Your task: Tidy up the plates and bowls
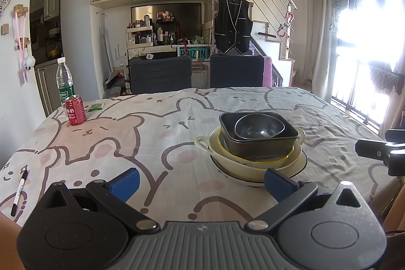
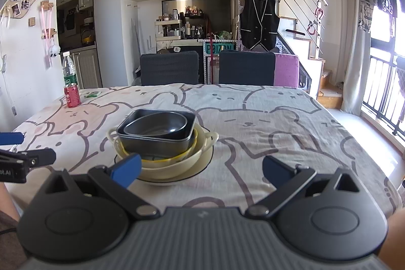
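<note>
Bunny-print tablecloth [image 1: 157, 123] covers the table, one dish stack near the middle, both grippers hovering off the near edge.
Stack: white plate [image 2: 202, 166] at the bottom, cream handled bowl [image 2: 177, 163] on it, dark square bowl [image 2: 157, 141] nested in that, small dark round bowl [image 2: 157, 128] on top. Left gripper [image 1: 201, 184] has its jaws spread wide, holding nothing, stack ahead and to its right. Right gripper [image 2: 201, 170] is equally wide, empty, stack ahead and to its left. Far left corner: water bottle [image 1: 65, 82], red can [image 1: 75, 111] in front of it, green packet [image 1: 96, 106] beside. Pen [image 1: 19, 192] near the left edge.
</note>
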The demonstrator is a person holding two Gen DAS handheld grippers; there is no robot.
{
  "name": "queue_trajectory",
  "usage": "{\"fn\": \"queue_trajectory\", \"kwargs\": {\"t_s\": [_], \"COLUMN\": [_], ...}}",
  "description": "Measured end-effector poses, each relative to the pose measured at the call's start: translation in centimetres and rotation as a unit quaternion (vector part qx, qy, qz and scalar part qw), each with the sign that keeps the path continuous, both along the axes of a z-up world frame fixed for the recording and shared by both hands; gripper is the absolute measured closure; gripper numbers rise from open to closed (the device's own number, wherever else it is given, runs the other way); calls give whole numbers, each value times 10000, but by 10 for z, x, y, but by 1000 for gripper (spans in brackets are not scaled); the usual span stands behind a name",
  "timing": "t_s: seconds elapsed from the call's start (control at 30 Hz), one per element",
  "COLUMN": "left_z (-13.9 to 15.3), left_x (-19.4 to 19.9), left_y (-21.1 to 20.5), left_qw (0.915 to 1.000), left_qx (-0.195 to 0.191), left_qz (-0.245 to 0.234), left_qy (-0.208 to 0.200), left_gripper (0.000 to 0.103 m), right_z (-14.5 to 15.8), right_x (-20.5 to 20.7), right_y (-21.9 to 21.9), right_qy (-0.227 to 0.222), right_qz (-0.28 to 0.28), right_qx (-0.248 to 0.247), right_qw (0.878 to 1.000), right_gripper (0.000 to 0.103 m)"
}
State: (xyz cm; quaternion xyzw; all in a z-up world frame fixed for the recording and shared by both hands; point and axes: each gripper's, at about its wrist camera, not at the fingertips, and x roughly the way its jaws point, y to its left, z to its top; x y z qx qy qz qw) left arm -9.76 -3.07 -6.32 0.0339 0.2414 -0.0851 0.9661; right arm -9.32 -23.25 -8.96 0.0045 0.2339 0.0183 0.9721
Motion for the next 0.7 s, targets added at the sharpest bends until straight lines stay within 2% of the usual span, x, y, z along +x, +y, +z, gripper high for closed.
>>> {"fn": "queue_trajectory", "kwargs": {"t_s": [0.7], "left_z": [-1], "left_x": [0], "left_y": [-2], "left_qw": [10000], "left_qx": [44], "left_qz": [-32], "left_qy": [-14], "left_gripper": [0], "right_z": [0], "right_x": [0], "right_y": [1], "right_qy": [2], "right_qz": [-7], "right_qx": [39], "right_qw": [10000], "right_gripper": [0]}}
